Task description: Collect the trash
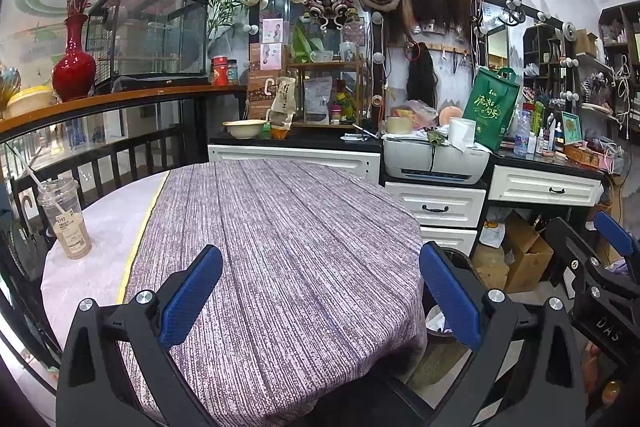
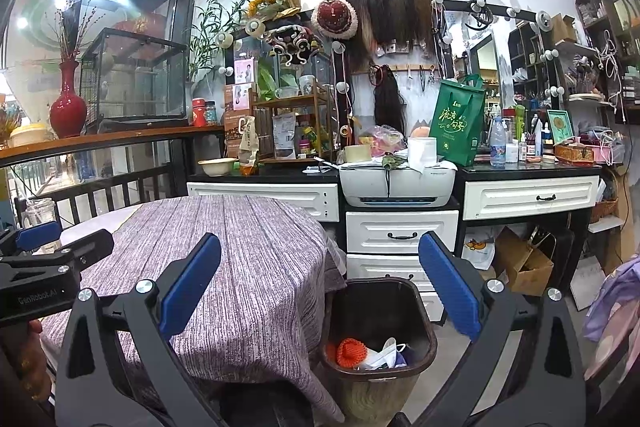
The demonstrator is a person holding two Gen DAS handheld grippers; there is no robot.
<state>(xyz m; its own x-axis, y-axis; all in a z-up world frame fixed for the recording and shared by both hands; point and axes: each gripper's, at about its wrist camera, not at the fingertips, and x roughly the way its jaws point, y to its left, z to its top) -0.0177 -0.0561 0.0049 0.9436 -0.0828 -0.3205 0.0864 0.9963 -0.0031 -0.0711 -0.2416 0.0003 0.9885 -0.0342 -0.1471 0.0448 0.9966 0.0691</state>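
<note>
Two-claw view of a trash-collection task, seen from both wrist cameras. The left claw (image 1: 320,291) is spread wide and holds nothing; it hovers above the counter (image 1: 280,227), a round one draped in a purple striped cloth. The right claw (image 2: 320,287) is likewise spread wide and empty, poised over the trash bin (image 2: 424,331) that stands on the floor just beside the counter's right edge. The bin already contains an orange knitted item (image 2: 351,352) and crumpled white paper (image 2: 382,355). The only likely remaining piece of trash in view is a plastic cup (image 1: 66,219) with a straw and a little brownish drink, standing upright near the counter's far left edge, well apart from both claws (whether it counts as trash is a judgement, not a certainty). The cloth-covered area between the claws is bare.

Step in hand: judged to be between pickups, with the counter nearly cleared. The next move would call for the left claw to reach leftward to the cup, close around its body while keeping it upright, so the liquid does not spill, and carry it across to the bin.
</note>
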